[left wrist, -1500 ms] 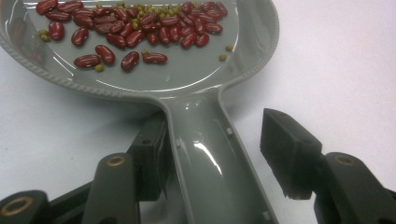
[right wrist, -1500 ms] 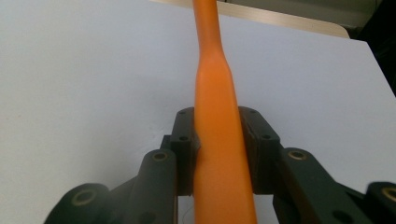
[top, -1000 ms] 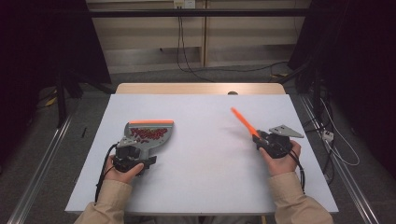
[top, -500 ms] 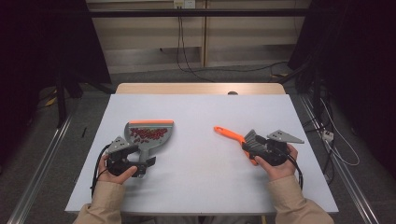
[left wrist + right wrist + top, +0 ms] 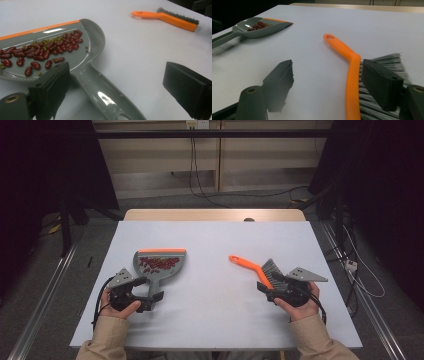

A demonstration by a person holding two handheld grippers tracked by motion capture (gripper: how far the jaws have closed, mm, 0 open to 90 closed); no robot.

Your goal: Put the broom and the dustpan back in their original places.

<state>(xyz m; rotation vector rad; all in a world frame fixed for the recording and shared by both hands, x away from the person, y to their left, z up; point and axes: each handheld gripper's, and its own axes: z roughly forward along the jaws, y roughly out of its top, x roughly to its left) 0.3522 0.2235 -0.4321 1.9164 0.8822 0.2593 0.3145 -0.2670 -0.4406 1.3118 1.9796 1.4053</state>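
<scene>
Left gripper [image 5: 142, 295]: yours, held at the near left of the white table [image 5: 210, 245], jaws spread wide with the grey handle of the dustpan [image 5: 82, 57] lying between them, untouched by either pad. Dustpan: flat on the table, orange front edge away from you, holding red beans [image 5: 42, 51] with a few small green ones mixed in. Right gripper [image 5: 272, 287]: yours, at the near right, jaws likewise wide apart. Brush [image 5: 352, 77]: orange handle, grey bristles, lying on the table between those open jaws; the right-hand pad sits over the bristles, contact cannot be told. Brush and dustpan lie well apart.
</scene>
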